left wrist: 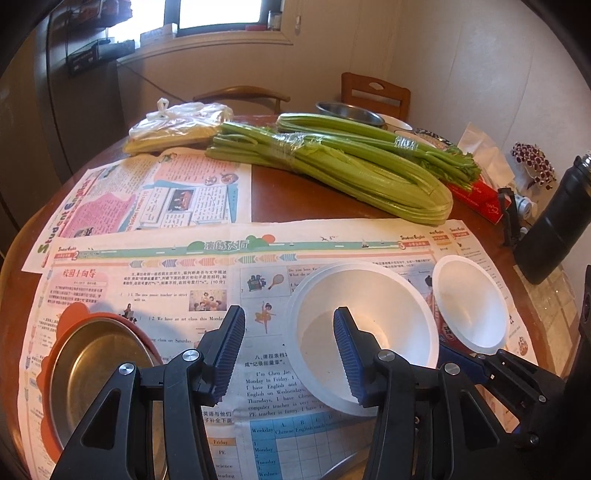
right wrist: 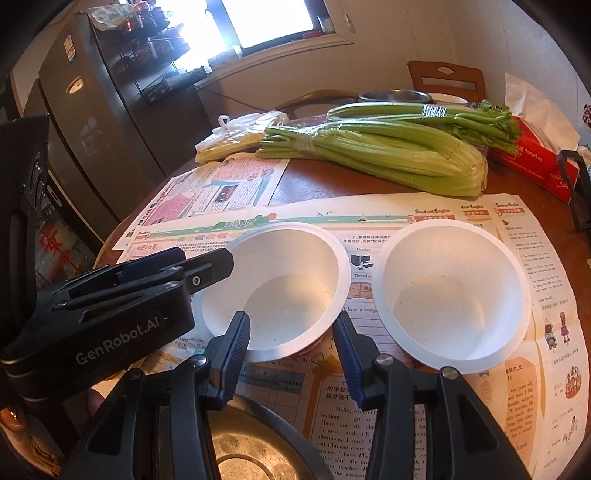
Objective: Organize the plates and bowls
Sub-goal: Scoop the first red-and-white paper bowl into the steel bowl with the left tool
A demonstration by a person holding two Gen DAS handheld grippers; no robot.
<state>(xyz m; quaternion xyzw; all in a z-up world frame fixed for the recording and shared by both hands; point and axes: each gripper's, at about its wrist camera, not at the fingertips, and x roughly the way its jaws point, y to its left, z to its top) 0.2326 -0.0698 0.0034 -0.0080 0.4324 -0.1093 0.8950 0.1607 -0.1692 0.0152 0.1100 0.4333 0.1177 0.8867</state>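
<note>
Round wooden desk [right wrist: 332,184] carrying newspaper sheets [right wrist: 424,417] across the near half. Lying on the bare wood beyond: celery bundles [right wrist: 388,155], a plastic bag [right wrist: 240,136], a red tissue box [right wrist: 535,162]. Sitting on the paper: two white bowls [right wrist: 280,288] side by side, apart.

A bright window [right wrist: 273,22] glares above a pale sill. Cream walls [left wrist: 480,66] meet in a corner behind a wooden chair [left wrist: 375,92]; a dark refrigerator [right wrist: 92,110] stands left of the round tabletop [left wrist: 295,192].
</note>
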